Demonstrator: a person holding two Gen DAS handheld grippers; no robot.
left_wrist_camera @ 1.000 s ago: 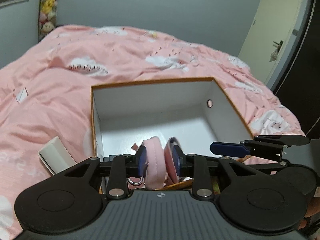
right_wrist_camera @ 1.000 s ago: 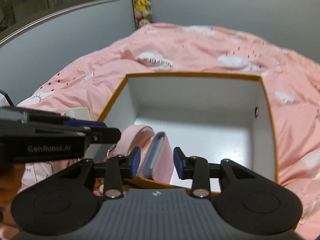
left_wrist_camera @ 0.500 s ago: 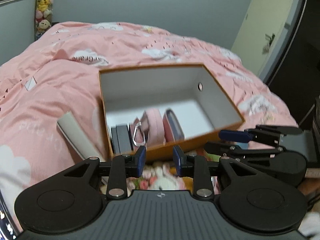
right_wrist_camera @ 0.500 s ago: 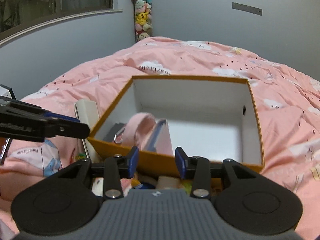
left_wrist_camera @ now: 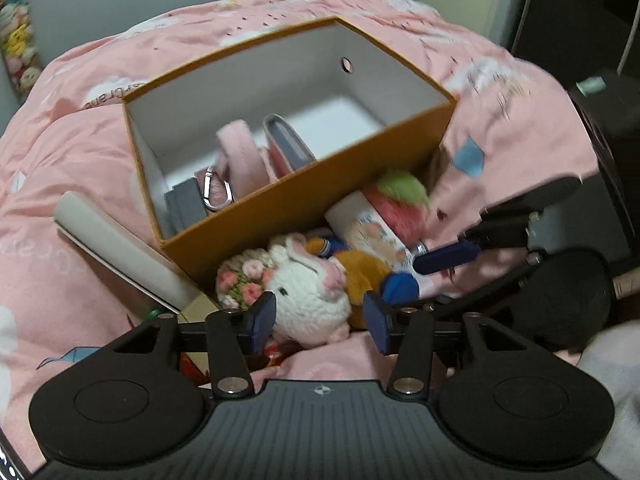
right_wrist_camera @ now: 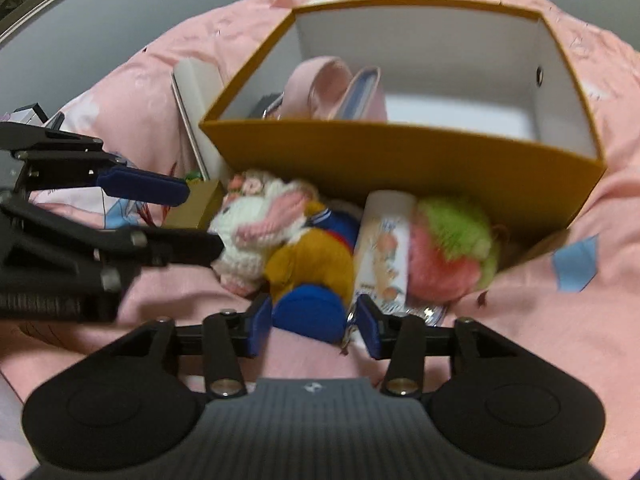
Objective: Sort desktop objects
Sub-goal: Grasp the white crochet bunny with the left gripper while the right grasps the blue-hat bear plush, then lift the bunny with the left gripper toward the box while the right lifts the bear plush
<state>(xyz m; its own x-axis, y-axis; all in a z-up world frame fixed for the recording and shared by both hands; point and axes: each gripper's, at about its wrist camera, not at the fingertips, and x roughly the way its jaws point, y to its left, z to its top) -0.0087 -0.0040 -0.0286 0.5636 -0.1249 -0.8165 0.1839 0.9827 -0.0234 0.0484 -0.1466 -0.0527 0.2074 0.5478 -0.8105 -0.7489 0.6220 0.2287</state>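
Observation:
An orange box (left_wrist_camera: 304, 204) with a white inside stands on the pink duvet. In it lie a pink pouch (left_wrist_camera: 240, 152), a grey-blue wallet (left_wrist_camera: 288, 144), a carabiner and dark grey cases. Against its front wall lie a white crocheted bunny (left_wrist_camera: 304, 292), an orange-and-blue plush doll (right_wrist_camera: 312, 264), a printed white tube (right_wrist_camera: 384, 248) and a pink-green plush strawberry (right_wrist_camera: 448, 252). My left gripper (left_wrist_camera: 320, 320) has its jaws opening around the bunny without pressing it. My right gripper (right_wrist_camera: 314, 326) is opening too, with the doll's blue end (right_wrist_camera: 308, 308) between its pads.
A flat white box (left_wrist_camera: 116, 248) leans against the orange box's left side, with a tan cardboard piece (right_wrist_camera: 196, 204) below it. The left gripper (right_wrist_camera: 204, 218) reaches in from the left of the right wrist view. Dark furniture (left_wrist_camera: 580, 20) stands past the bed's right edge.
Both grippers left the pink pouch in the box, drew back over its front wall and sank to the toys. Both pairs of jaws stand wider.

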